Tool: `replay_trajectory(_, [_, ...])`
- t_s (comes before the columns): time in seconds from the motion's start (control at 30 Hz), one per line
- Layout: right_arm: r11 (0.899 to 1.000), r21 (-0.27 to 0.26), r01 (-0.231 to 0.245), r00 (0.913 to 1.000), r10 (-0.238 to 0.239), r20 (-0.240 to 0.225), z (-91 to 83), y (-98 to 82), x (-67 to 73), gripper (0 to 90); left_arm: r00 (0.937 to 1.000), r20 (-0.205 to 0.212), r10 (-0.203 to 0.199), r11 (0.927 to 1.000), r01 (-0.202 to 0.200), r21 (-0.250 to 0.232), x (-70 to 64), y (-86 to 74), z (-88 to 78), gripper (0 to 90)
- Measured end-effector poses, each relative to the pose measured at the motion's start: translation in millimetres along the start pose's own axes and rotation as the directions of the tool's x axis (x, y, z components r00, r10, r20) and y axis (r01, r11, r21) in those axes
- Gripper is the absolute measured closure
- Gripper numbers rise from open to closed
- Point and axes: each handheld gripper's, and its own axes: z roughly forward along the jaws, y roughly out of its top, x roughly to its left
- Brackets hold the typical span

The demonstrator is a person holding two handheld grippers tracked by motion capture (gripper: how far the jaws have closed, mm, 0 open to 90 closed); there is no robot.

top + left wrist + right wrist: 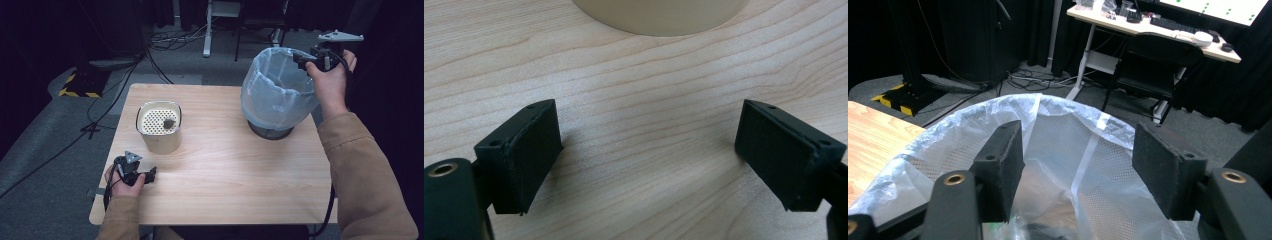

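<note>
While my right gripper hangs above the far rim of the bin lined with a translucent pale-blue plastic bag, its jaws stand apart with nothing between them; in the right gripper view the bag's mouth gapes below the two black pads, and something dark lies at the bottom, too dim to name; my left gripper rests low at the near left of the pale wooden table, jaws wide and empty, the bare wood grain showing between them; the cream cylindrical container with a perforated top stands just beyond it, its base at the top edge of the left gripper view; a small dark lump sits on that perforated surface, off toward its right side; container and bin stand well apart across the table. Risks, as I judge them: the bag is thin and loose, so a jaw closing near the rim could snag the film and drag the liner off; the bin stands close to the table's far right edge, so a sideways pull might tip it; the lump is small, so a wide grasp could miss it, or roll it off the container onto the table.
</note>
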Motion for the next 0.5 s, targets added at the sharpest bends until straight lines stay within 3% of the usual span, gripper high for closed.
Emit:
replay_trajectory(0.23, [1.0,-0.008,0.01,0.9997,-0.01,-0.022,-9.6,-0.6,-1.4,37.6,1.0,0.0,0.002,1.0,-0.002,0.001,0.1,0.1,0.0,11.7])
replay_trajectory(0.5, [1.0,-0.018,-0.016,0.9945,0.014,-0.104,-25.7,-7.9,0.2,32.8,1.0,-0.001,0.002,1.0,-0.002,0.0,0.0,0.0,-0.1,11.7])
